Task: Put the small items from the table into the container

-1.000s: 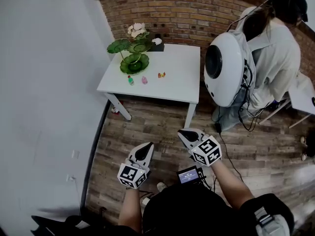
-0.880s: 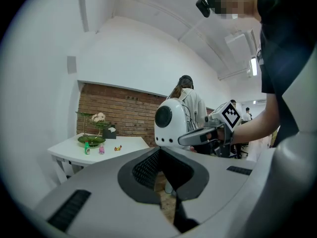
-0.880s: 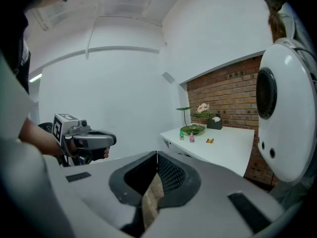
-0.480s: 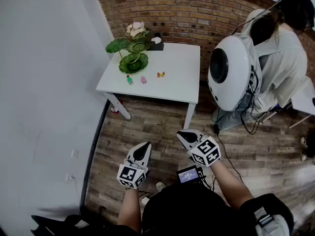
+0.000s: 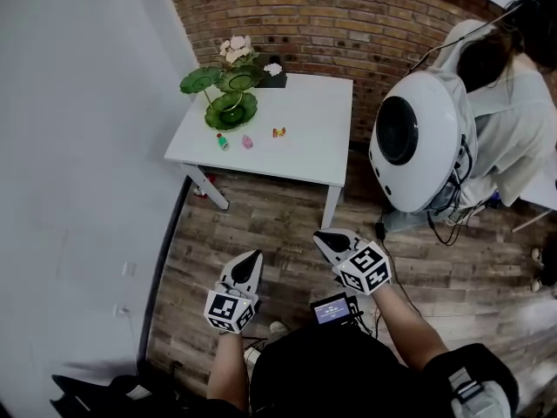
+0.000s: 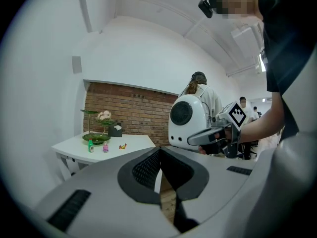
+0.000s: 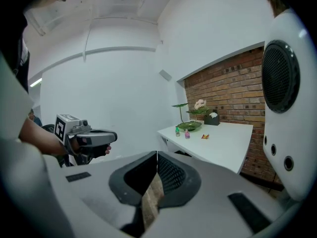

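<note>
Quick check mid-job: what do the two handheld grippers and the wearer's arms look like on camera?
The left gripper and right gripper both have white shells tapering to a point, with black textured pads lining the tongs. Each carries a cube of black-and-white square markers at the rear. The person wears a black top; no sleeves cover the forearms.

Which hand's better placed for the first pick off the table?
Left, marginally: left tongs line up with the green bottle and pink bottle; right tongs sit further right. Both shut, far off.
</note>
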`<state>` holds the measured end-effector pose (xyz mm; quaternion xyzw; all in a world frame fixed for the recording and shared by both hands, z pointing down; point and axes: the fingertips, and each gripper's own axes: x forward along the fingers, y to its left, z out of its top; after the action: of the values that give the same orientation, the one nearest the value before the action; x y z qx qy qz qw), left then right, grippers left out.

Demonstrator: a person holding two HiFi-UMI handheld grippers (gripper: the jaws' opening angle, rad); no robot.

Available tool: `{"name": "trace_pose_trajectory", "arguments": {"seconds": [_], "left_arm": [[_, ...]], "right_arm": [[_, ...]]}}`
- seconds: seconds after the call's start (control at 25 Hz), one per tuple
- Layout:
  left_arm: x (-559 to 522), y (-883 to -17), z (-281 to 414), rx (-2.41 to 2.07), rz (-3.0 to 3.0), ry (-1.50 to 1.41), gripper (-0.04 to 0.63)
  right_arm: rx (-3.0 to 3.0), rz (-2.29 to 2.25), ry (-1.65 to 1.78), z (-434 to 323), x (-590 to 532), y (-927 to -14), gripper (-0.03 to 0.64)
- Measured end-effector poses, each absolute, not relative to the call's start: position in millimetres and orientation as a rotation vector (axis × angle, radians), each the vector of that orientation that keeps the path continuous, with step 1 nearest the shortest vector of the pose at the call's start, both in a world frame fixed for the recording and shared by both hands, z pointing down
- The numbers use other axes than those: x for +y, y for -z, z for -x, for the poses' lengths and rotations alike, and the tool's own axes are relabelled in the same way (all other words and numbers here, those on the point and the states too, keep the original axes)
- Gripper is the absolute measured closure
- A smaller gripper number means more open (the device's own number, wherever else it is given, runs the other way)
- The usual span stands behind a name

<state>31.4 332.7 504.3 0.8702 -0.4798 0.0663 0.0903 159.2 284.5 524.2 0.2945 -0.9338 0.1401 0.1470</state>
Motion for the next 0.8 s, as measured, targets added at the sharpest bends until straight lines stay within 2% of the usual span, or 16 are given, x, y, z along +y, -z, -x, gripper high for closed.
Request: {"name": "trace_pose_trajectory", "arguments": {"seconds": [0.36, 0.8], "left_arm": [[320.7, -515.2, -36.2, -1.471, -2.558, -0.239, 0.586], [257.4, -533.0, 2.6, -1.352, -2.598, -0.267, 0.586]], "right_arm": [[-2.687, -0.83, -0.444, -172.4, 263.6, -537.0, 0.6], [-2.631, -0.933, -0.479, -138.7, 208.3, -547.5, 0.6]]}}
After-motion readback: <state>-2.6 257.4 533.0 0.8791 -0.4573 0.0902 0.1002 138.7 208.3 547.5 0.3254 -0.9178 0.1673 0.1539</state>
